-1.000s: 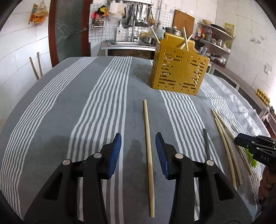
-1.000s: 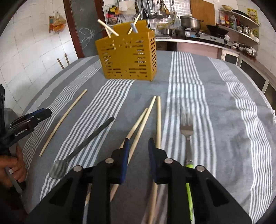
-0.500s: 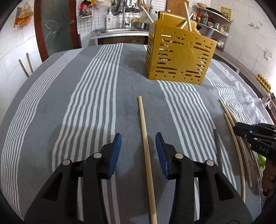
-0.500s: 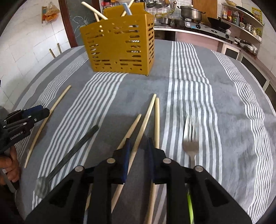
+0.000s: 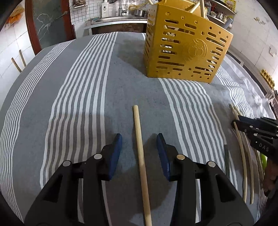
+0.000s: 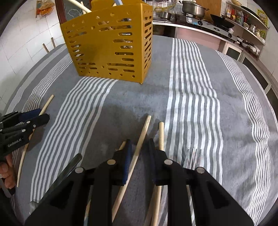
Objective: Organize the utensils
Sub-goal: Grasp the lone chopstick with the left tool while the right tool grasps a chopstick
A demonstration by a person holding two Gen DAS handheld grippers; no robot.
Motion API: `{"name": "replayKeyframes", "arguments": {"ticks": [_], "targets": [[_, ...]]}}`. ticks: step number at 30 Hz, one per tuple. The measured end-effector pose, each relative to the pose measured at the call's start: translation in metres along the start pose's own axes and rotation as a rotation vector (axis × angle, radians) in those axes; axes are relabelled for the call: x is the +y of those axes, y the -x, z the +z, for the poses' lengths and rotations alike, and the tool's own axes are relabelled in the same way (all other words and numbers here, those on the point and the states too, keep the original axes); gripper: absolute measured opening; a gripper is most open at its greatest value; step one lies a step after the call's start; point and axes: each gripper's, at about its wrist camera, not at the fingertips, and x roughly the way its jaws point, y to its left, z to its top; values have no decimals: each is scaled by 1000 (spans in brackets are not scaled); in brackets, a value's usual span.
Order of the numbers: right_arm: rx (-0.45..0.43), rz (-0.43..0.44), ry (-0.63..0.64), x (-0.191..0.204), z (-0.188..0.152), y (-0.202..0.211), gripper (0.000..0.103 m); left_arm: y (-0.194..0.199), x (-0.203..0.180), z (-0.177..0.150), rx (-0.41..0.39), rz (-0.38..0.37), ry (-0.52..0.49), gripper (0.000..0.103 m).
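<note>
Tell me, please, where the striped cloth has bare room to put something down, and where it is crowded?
The striped cloth is bare left of the single chopstick, up to the yellow holder. It is also bare right of the fork, toward the stove side. Crowded: the strip between the left gripper and right gripper, with grouped chopsticks and a dark utensil handle.

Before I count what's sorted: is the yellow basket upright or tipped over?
Upright. The yellow basket stands on its base on the striped cloth, with chopsticks sticking out of its open top.
</note>
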Motion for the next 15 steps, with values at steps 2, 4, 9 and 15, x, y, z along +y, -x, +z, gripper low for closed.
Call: {"name": "replayKeyframes", "arguments": {"ticks": [2, 4, 9, 15], "targets": [[4, -12, 0, 2, 2, -1, 18, -2, -2, 3, 3, 13, -17, 29], [3, -20, 6, 4, 3, -2, 15, -3, 0, 6, 9, 5, -13, 6], [-5, 17, -18, 2, 7, -1, 6, -2, 4, 10, 10, -20, 21, 4], [-82, 91, -57, -5, 7, 24, 6, 17, 8, 13, -45, -56, 60, 4]]}}
